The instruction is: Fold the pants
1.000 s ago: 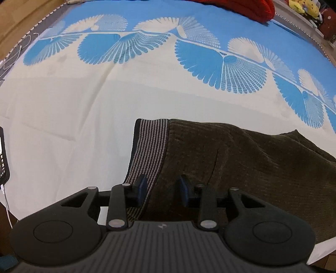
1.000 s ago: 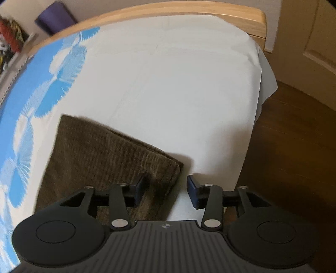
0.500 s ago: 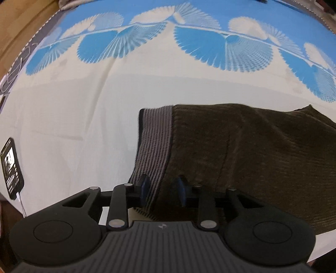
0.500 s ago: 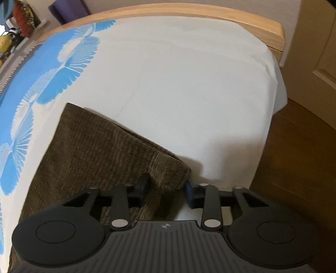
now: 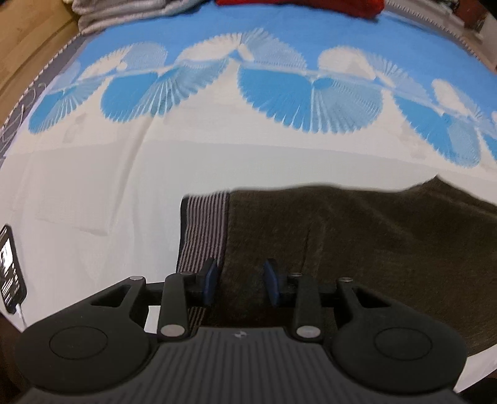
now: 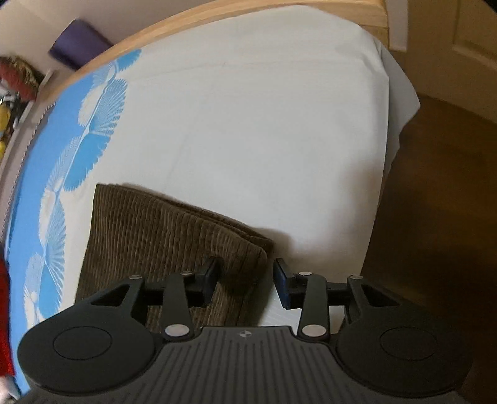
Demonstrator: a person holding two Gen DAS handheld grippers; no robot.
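Observation:
Folded brown corduroy pants [image 5: 357, 242] lie on the white and blue bedsheet [image 5: 108, 186], their striped grey waistband [image 5: 203, 230] at the left end. My left gripper [image 5: 240, 281] hovers over the seam by the waistband; its jaws are opening, with cloth under and between the pads but not pinched. In the right wrist view the other end of the pants [image 6: 161, 230] shows as a folded corner. My right gripper [image 6: 247, 276] straddles that corner with jaws opening: one pad rests over the cloth, the other stands just clear of its edge.
A phone on a cable [image 5: 11, 267] lies at the sheet's left edge. Red cloth [image 5: 310, 4] and a grey blanket [image 5: 124, 9] sit at the far side. The wooden bed frame [image 6: 248, 12] curves behind; dark floor [image 6: 435, 202] drops off to the right.
Both grippers narrowed on the pants half a second ago and have widened again. The right one has let go of the folded corner. The left view slid slightly over the cloth.

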